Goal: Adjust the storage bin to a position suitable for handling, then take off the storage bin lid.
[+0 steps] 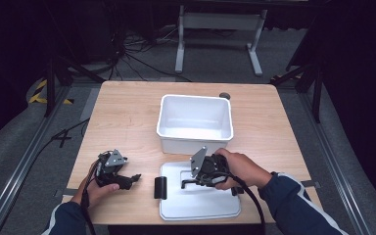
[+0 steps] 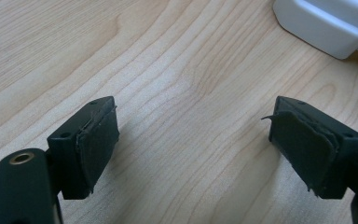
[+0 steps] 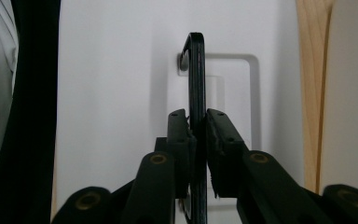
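Lid: flat white plastic lid (image 1: 200, 203) is lying at the wooden worktop's (image 1: 127, 122) near edge, before the open white plastic bin (image 1: 195, 122).
Right gripper (image 3: 196, 128): is pinching the lid's upright thin black handle (image 3: 196, 84), jaws nearly shut.
Left gripper (image 2: 193, 140): is resting half open, holding nothing.
Advice: lifting straight, keeping the lid level, should be helping.

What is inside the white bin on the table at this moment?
The white bin looks empty in the high view: its pale floor shows bare. The strip of floor just behind the near wall is hidden by that wall, so something small and flat there cannot be ruled out.
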`<state>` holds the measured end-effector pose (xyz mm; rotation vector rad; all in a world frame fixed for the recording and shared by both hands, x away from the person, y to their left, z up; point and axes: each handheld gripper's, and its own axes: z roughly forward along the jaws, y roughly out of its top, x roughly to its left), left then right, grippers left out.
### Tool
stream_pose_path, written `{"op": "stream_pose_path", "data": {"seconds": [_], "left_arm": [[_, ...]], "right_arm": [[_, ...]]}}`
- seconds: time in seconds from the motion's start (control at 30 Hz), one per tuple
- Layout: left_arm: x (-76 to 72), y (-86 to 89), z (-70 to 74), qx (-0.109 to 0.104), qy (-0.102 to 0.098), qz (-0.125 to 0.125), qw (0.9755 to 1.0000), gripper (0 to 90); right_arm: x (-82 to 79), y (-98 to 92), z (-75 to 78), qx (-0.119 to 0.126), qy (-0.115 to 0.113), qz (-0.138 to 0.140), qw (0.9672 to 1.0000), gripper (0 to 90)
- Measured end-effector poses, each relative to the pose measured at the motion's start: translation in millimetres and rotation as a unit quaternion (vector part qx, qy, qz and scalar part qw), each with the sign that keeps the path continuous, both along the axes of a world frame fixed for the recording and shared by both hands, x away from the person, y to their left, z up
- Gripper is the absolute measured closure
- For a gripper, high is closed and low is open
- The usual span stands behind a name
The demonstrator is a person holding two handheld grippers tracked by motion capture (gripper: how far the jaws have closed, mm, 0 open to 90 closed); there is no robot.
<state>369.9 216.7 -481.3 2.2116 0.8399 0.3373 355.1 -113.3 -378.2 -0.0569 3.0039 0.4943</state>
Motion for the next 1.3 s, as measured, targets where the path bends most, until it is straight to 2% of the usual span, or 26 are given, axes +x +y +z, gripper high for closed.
{"op": "stream_pose_path", "data": {"seconds": [0.3,0.33,0.57,0.7,0.93,1.03,1.2,1.3], "left_arm": [[0.0,0.0,0.0,0.0,0.0,0.0,1.0,16.2],[-0.1,0.0,0.2,0.002,0.0,0.0,1.0,16.2],[-0.1,0.0,0.1,0.001,0.0,0.001,1.0,16.2],[0.2,0.1,0.0,0.0,0.001,-0.001,1.0,16.1],[0.4,0.1,0.1,0.002,-0.001,-0.001,1.0,15.8],[0.3,0.0,0.1,0.001,0.0,0.0,1.0,15.8],[0.2,0.0,0.2,0.002,0.0,0.0,1.0,15.8],[0.7,-0.1,0.1,0.001,0.001,-0.001,1.0,15.5]], "right_arm": [[-0.7,-7.3,1.6,0.019,-0.011,-0.01,0.9997,74.2],[0.1,-7.7,1.6,0.022,-0.013,-0.002,0.9997,74.0],[-4.4,-12.3,4.2,0.025,-0.019,-0.012,0.9994,66.5],[-5.7,-14.9,6.7,0.033,-0.029,-0.009,0.999,61.4],[-9.3,-25.0,10.8,0.042,-0.047,-0.021,0.9978,55.7],[-10.4,-33.0,11.5,0.054,-0.051,-0.032,0.9967,53.5],[-16.0,-47.2,16.0,0.076,-0.071,-0.053,0.9931,48.1],[-15.4,-61.4,21.3,0.098,-0.076,-0.072,0.9897,46.1]]}}
